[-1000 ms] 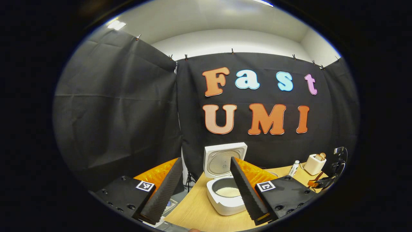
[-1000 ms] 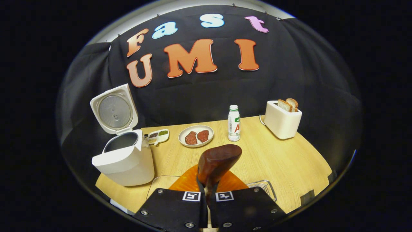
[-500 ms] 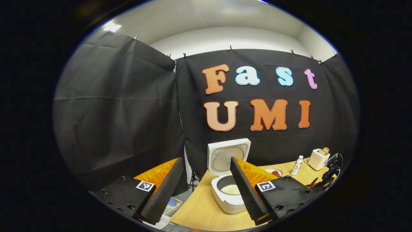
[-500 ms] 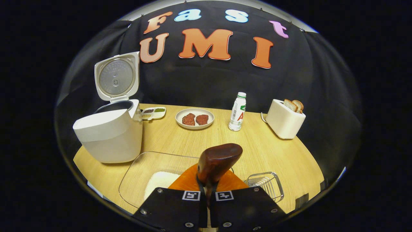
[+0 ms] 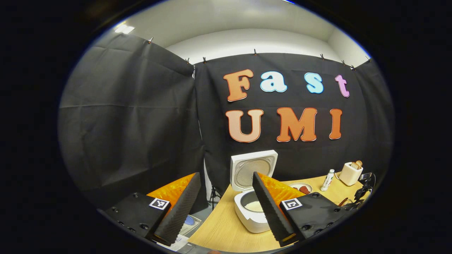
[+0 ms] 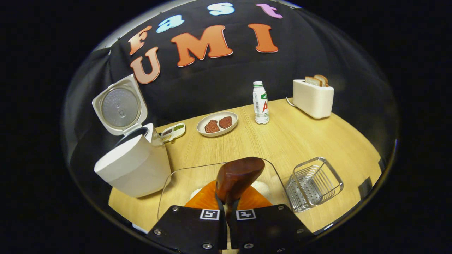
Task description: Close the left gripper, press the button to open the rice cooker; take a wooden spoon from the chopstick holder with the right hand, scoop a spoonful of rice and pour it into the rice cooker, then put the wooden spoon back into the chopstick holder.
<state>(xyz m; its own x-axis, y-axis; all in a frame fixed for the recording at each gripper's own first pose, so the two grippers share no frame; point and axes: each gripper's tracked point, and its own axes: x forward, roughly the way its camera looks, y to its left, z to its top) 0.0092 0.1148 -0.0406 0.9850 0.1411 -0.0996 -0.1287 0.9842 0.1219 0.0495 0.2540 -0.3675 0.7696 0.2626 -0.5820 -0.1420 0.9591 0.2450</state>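
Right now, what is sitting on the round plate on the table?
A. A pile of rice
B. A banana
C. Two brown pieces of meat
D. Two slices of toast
C: in the right gripper view the plate holds two brown pieces of meat, while the toast slices stick out of the toaster.

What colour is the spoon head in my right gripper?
Dark reddish-brown wooden spoon, best in the right gripper view.
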